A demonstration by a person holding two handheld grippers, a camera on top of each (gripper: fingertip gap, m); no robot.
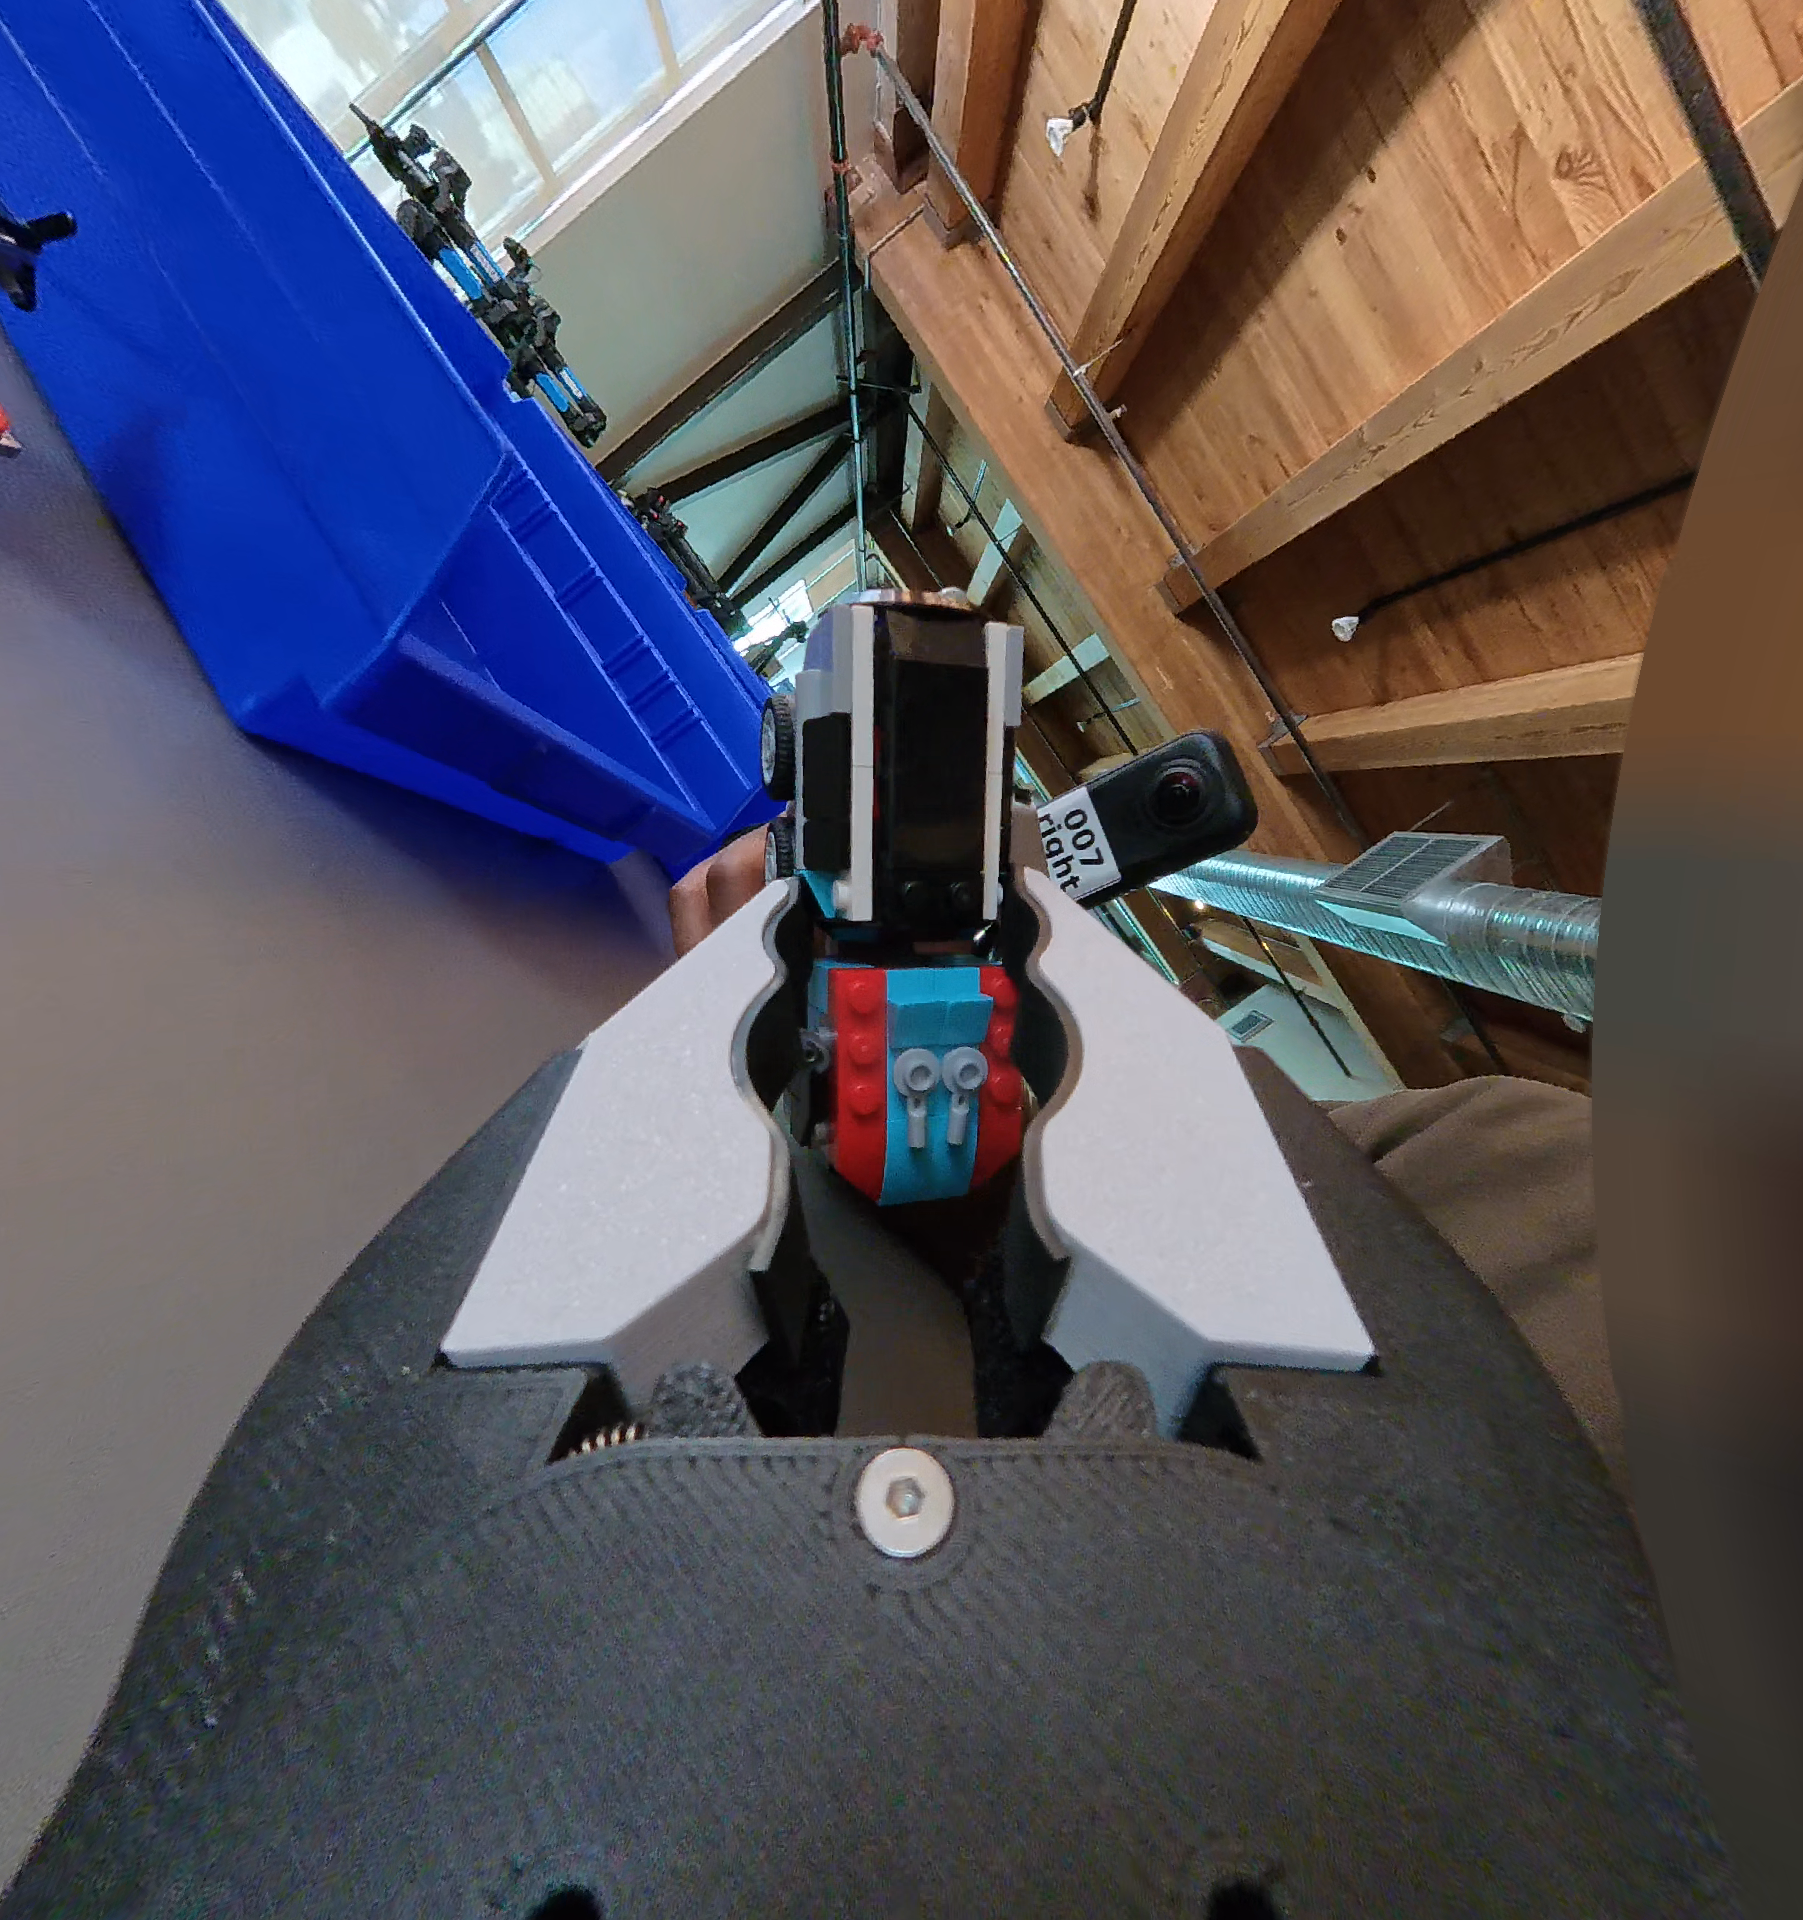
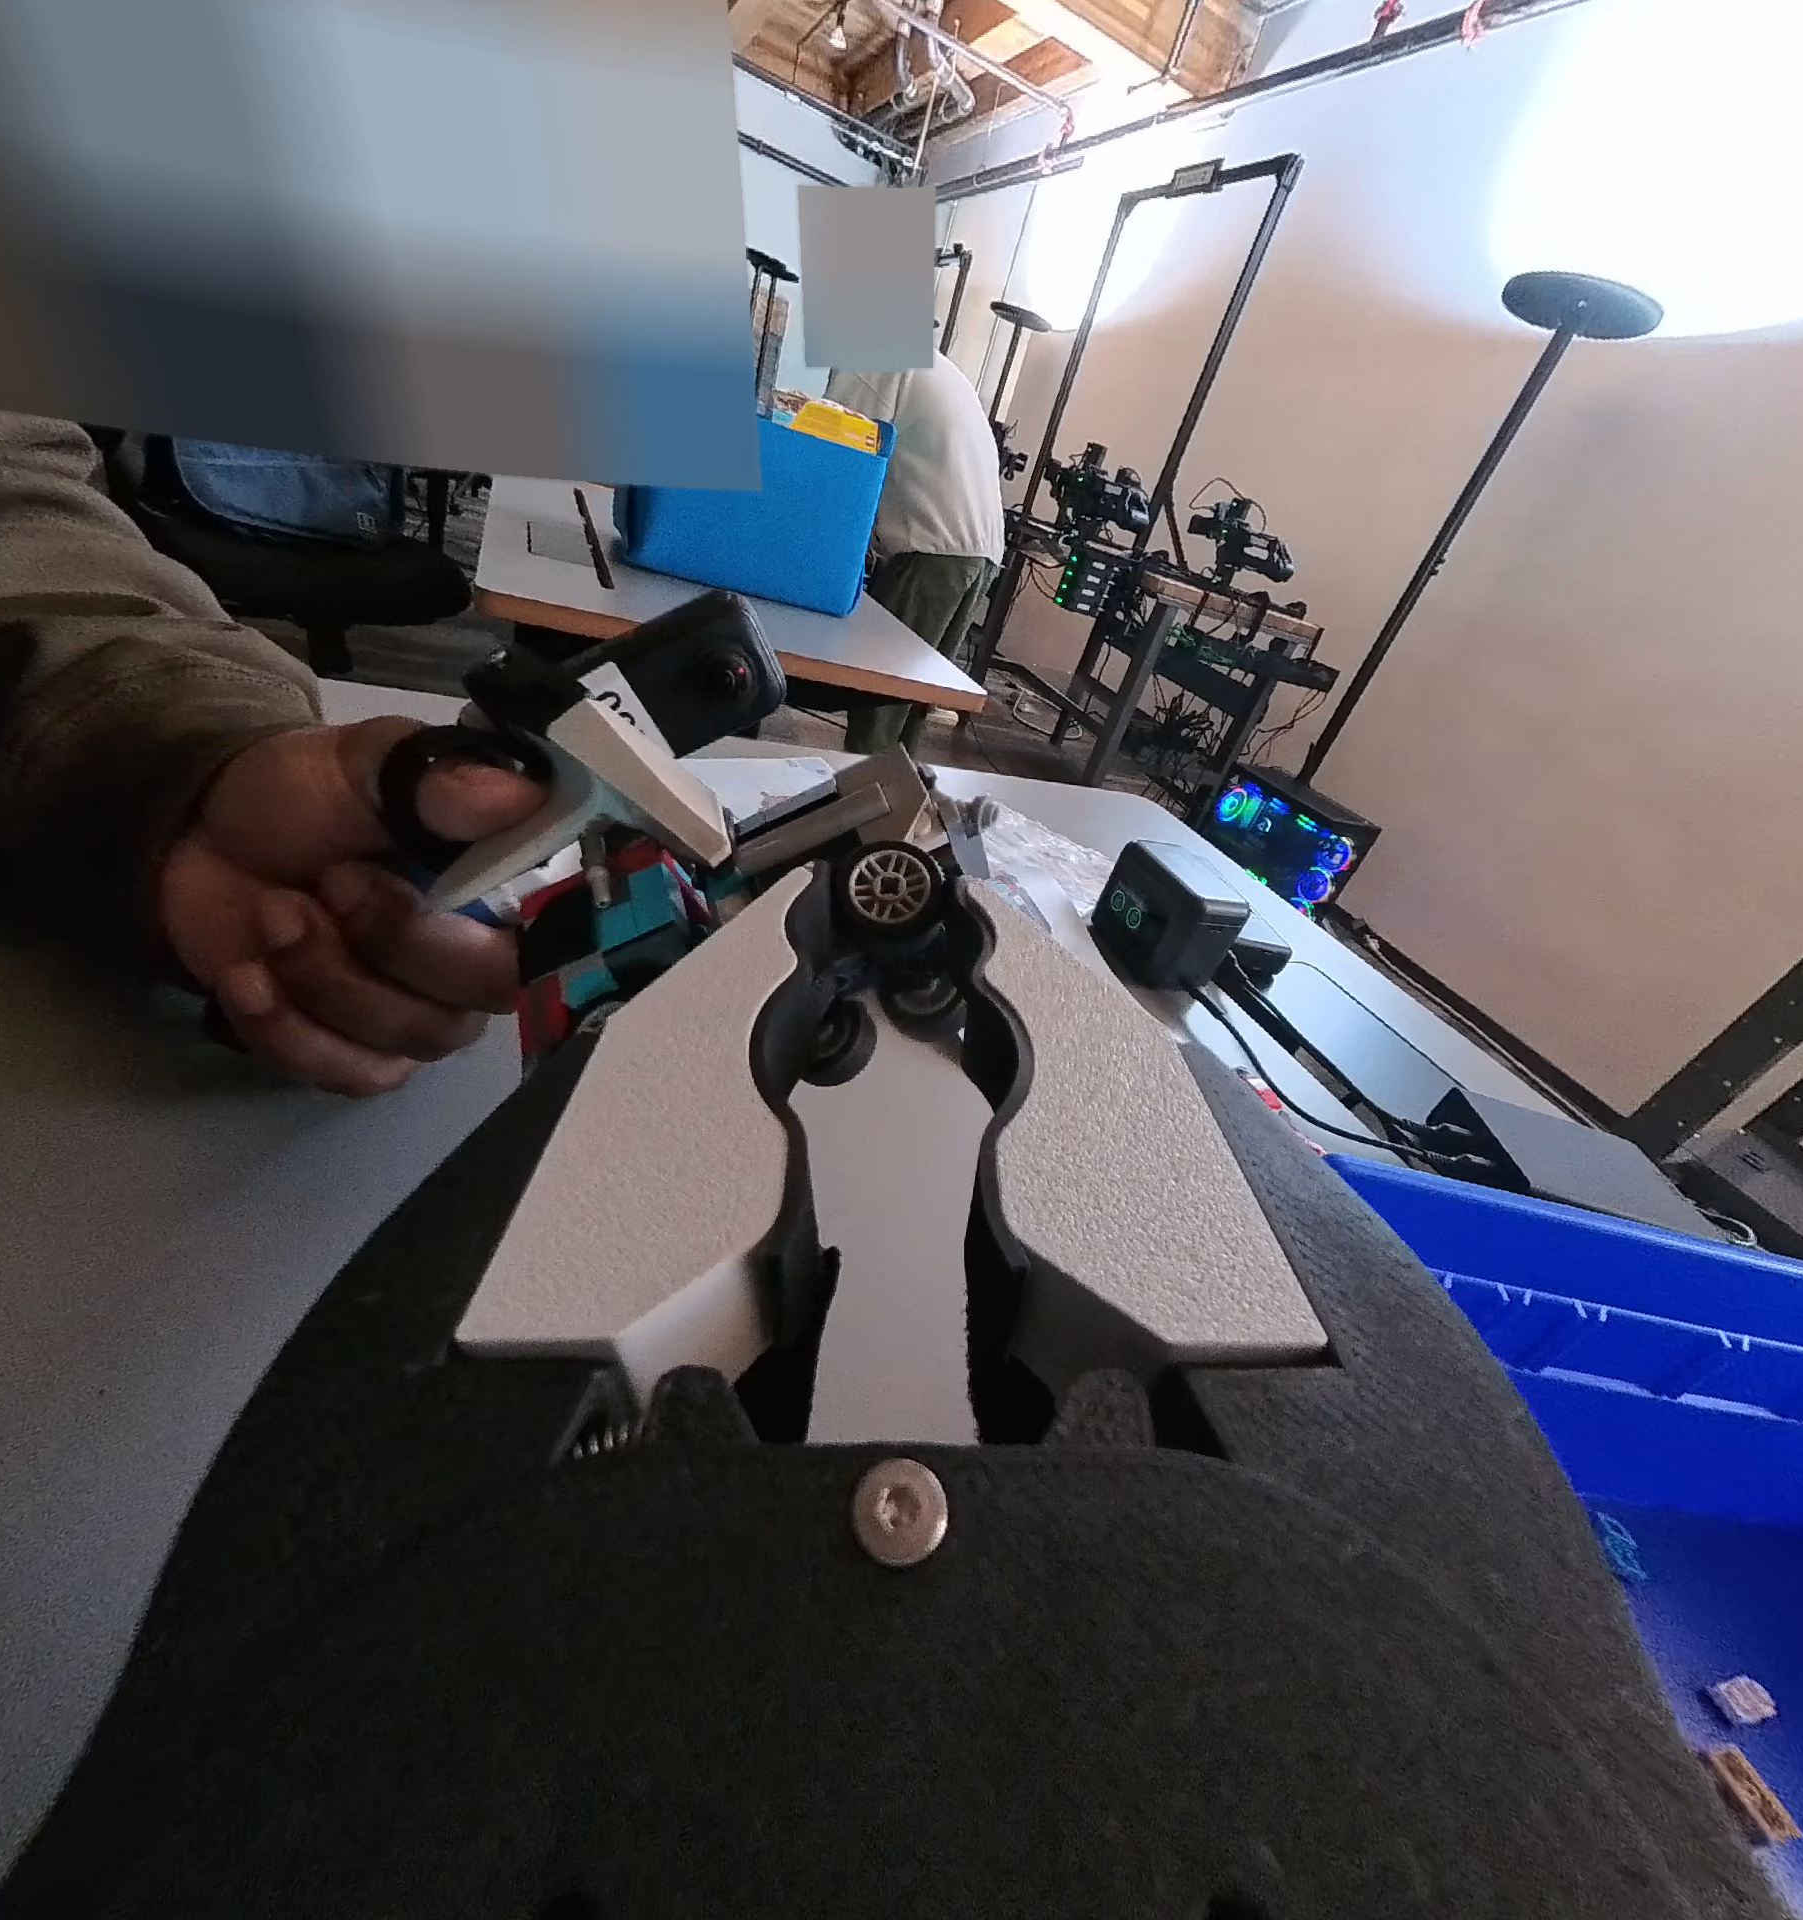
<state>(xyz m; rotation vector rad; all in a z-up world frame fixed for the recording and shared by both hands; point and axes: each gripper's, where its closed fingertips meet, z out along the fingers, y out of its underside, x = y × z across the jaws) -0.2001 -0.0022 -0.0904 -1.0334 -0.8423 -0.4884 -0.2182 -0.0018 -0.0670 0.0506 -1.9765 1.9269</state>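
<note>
Both grippers, L (image 1: 902, 914) & R (image 2: 892, 914), clamp red-teal-black toy brick car (image 1: 902, 790) beside blue plastic bin (image 1: 357, 468); R on a spoked wheel (image 2: 892, 883)

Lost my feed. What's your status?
Left gripper clamps brick truck. Right gripper pinches its wheel. Blue bin alongside.
</note>
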